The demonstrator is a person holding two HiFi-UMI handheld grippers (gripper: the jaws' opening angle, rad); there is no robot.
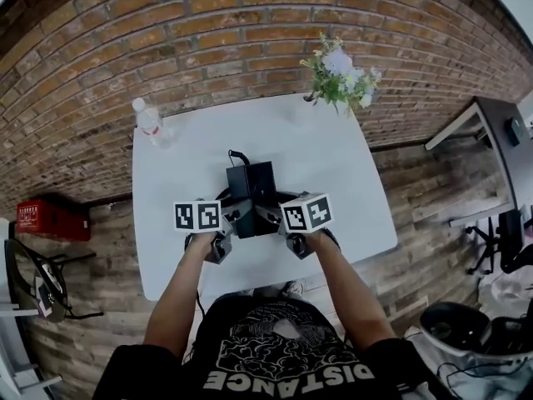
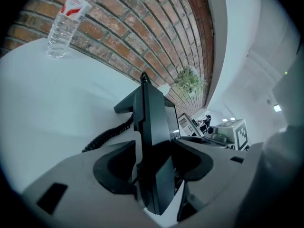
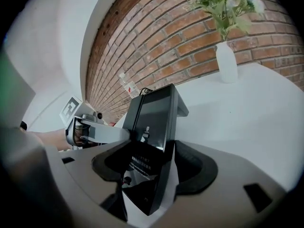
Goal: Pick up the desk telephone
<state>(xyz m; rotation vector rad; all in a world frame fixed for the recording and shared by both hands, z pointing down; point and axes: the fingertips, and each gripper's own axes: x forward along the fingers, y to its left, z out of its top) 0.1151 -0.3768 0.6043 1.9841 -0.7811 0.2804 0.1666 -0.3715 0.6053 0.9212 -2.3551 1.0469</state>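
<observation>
the left claw (image 1: 231, 227) and the right claw (image 1: 273, 222) are both released in the head view. their jaws are spread, one claw at each near corner of the black plastic wedge-shaped desk telephone (image 1: 251, 186). the telephone sits mid-frame on the white square tabletop (image 1: 341, 173), with a thin black cable (image 1: 237, 154) leaving its far end. bare white surface lies left, right and above it, and the table's near edge runs just below the claws. a clear plastic water bottle (image 1: 148, 122) stands at the table's upper-left corner. a bunch of white and green flowers (image 1: 341, 72) stands at its upper right. both are well apart from the telephone. a red brick wall (image 1: 208, 32) fills the top of the frame.

in the left gripper view the telephone shows edge-on, a narrow dark slab rising up the centre between the parted jaws. one jaw is against it and a pale sliver shows at the other. a black coiled cord (image 2: 107, 137) curls off its lower left side. the right claw's marker cube shows at the right edge.

the right gripper view shows what the others do not: the telephone's glossy flat face with small pale print, too small to read. that face stands between wide, unclenched jaws. a slim white vase (image 3: 226, 61) holds the flowers at upper right. at the left of the frame, the left claw's fingertip reaches the telephone's side.
</observation>
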